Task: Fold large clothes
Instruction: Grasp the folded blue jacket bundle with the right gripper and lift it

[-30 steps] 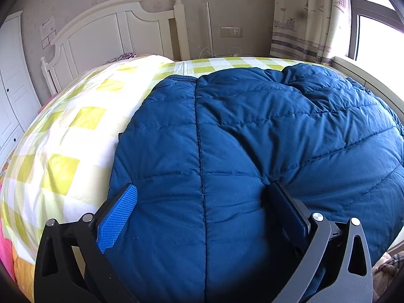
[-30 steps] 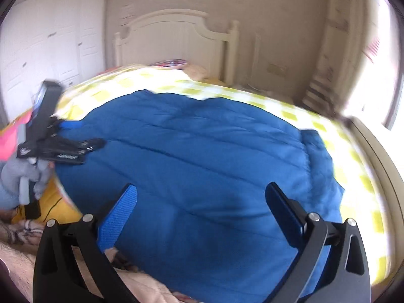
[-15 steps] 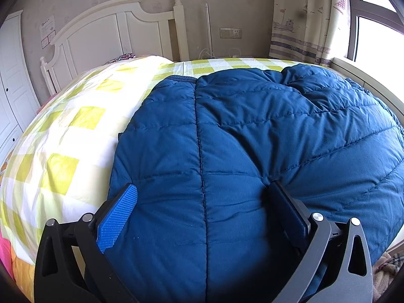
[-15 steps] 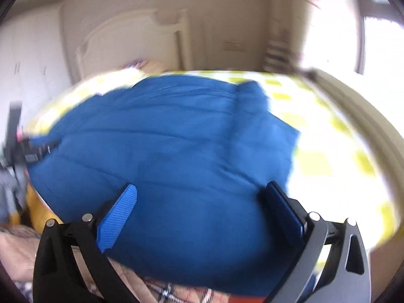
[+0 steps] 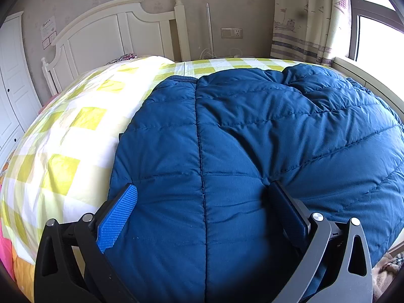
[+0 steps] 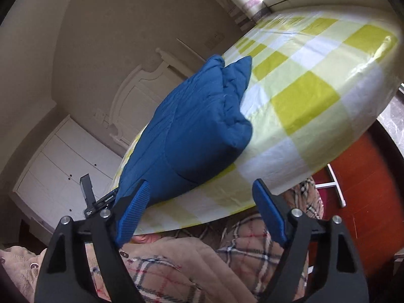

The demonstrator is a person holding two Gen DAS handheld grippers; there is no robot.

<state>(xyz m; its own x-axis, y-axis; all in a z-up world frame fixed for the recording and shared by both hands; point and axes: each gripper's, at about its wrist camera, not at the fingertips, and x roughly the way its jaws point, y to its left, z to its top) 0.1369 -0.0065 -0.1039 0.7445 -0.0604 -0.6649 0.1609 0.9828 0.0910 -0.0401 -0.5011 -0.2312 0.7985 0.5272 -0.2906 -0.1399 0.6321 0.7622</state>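
Observation:
A large blue quilted down jacket point(image 5: 252, 156) lies spread on the bed with the yellow-and-white checked cover point(image 5: 75, 126). My left gripper point(image 5: 202, 202) is open, low over the jacket's near part, its fingers wide apart and resting against the fabric. In the right wrist view the jacket point(image 6: 192, 131) shows tilted, on the checked cover point(image 6: 303, 96). My right gripper point(image 6: 202, 202) is open and empty, off the bed's near edge, with the jacket's near end by its left finger. The left gripper's black frame point(image 6: 93, 199) shows beside the jacket.
A white headboard point(image 5: 113, 35) and wall stand behind the bed. A curtain point(image 5: 308, 17) and window are at the right. White wardrobe doors point(image 6: 63, 171) are at the left. Plaid clothing point(image 6: 202, 260) lies below my right gripper, and a red floor point(image 6: 361, 176) lies past the bed's edge.
My right gripper has swung right and rolled, pulling back off the jacket to the bed's edge. My left gripper has stayed in place, open over the jacket.

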